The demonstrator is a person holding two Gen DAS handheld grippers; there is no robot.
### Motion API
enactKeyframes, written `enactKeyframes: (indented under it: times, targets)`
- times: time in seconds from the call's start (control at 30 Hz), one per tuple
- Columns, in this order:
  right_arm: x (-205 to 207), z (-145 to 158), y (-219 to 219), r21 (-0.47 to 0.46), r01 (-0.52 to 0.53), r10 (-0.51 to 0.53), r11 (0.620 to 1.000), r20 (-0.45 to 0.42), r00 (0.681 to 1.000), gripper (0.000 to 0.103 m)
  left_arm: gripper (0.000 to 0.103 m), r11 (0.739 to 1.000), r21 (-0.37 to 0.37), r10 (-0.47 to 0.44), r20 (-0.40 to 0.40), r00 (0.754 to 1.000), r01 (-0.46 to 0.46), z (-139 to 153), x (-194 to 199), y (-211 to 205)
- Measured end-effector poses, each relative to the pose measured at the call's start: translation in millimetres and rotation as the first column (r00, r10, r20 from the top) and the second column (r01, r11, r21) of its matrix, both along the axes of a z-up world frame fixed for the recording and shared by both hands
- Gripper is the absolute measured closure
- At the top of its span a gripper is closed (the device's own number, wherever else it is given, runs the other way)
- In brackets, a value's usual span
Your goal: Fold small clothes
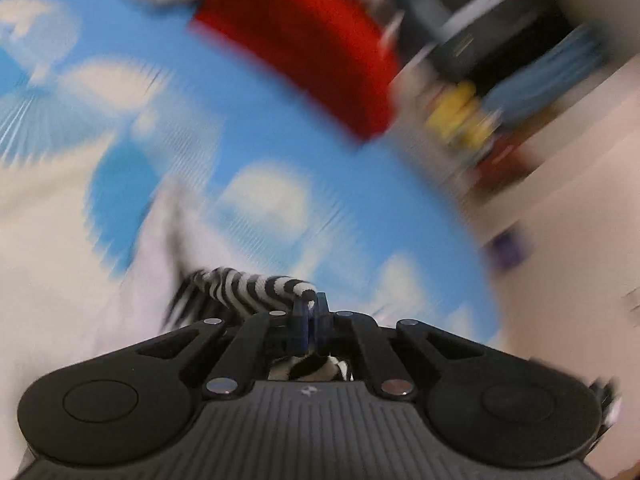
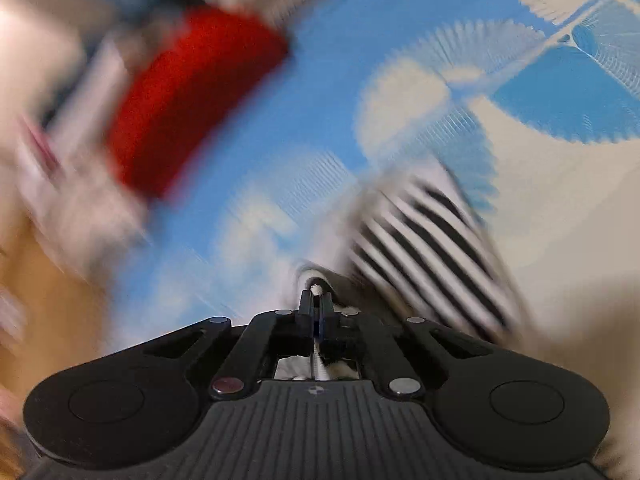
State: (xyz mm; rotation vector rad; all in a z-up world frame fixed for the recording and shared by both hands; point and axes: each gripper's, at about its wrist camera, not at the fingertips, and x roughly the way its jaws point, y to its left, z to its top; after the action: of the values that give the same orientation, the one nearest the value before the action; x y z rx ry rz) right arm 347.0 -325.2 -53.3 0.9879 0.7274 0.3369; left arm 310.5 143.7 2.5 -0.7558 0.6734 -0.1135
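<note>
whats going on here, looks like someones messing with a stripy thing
A person holds a gripper in each hand and is working on a small black-and-white striped garment over a blue-and-white patterned sheet. The left gripper is shut on one striped edge, and the right gripper is shut on another bit of the same cloth. A folded red cloth lies further back. Both views are blurred, so the fold's state is unclear.

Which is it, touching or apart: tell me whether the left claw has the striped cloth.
Touching. The left wrist view shows the left claw shut on a bunched edge of the striped cloth, which wraps over its tips.
</note>
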Motion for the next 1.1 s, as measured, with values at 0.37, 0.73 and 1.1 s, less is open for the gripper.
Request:
enactKeyframes:
  times: [0.37, 0.73, 1.1]
  targets:
    - [-7, -51, -9, -0.264, -0.088, -0.007, 0.961, -0.34, 0.94, 0.101, 0.08, 0.997, -0.057, 0.014, -0.559, 0.829, -0.056, -91, -5, 44]
    - [13, -50, 30, -0.238, -0.151, 0.074, 0.96, -0.305, 0.95, 0.055, 0.061, 0.993, -0.085, 0.021, -0.529, 0.848, -0.077, -85, -1, 28]
    - [16, -27, 38, -0.182, -0.09, 0.069, 0.979, -0.116, 0.991, 0.102, 0.099, 0.996, -0.032, 0.077, -0.268, 0.96, -0.089, -47, 2, 26]
